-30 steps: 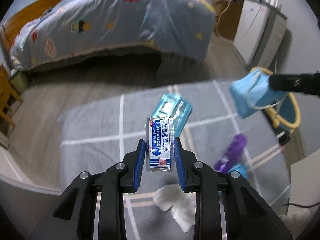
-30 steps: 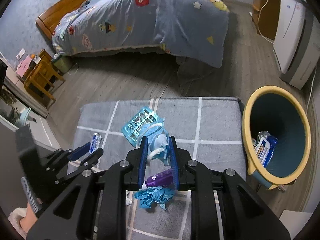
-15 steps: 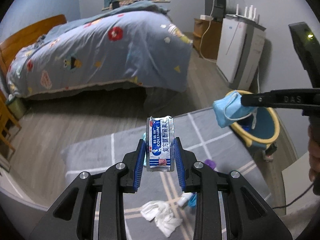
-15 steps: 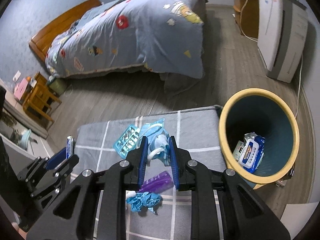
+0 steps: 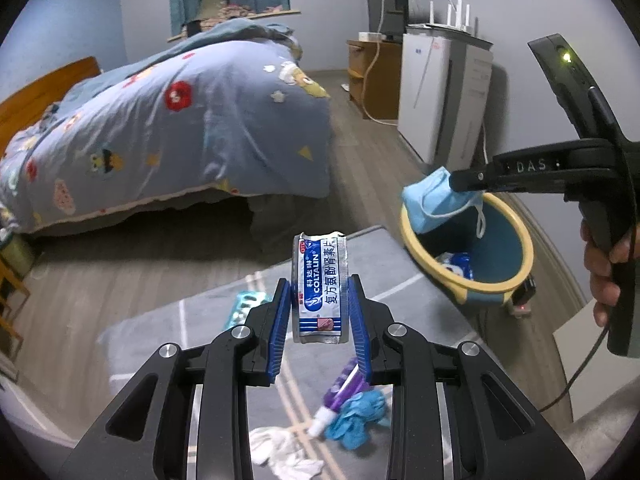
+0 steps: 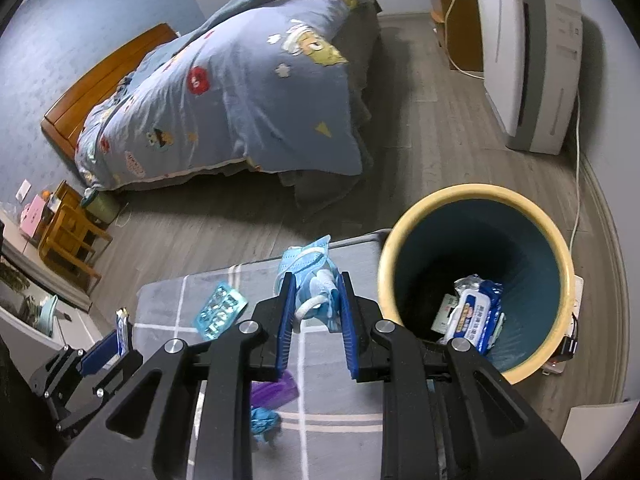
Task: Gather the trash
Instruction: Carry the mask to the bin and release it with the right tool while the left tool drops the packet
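My left gripper [image 5: 319, 312] is shut on a white and blue medicine sachet [image 5: 320, 286], held upright above the grey rug [image 5: 404, 296]. My right gripper [image 6: 316, 312] is shut on a crumpled blue face mask [image 6: 310, 276]. Seen from the left wrist, that mask [image 5: 434, 200] hangs over the near rim of the yellow-rimmed teal bin [image 5: 500, 248]. From the right wrist, the bin [image 6: 476, 196] stands just right of the mask, with a wet-wipes pack [image 6: 478, 316] inside. The left gripper [image 6: 112, 340] shows at the lower left with the sachet [image 6: 121, 330].
On the rug [image 6: 168, 304] lie a blue pill blister [image 6: 220, 312], a purple tube [image 5: 340, 388], a crumpled blue glove [image 5: 356, 416] and white tissue [image 5: 280, 452]. A bed [image 5: 168, 128] stands beyond it, a white appliance [image 6: 528, 52] by the right wall, and a wooden stool [image 6: 68, 236] at the left.
Both grippers have risen and swung right, toward the bin, each keeping its item. The mask went from over the rug to the bin's rim. The bin looms larger in the right wrist view.
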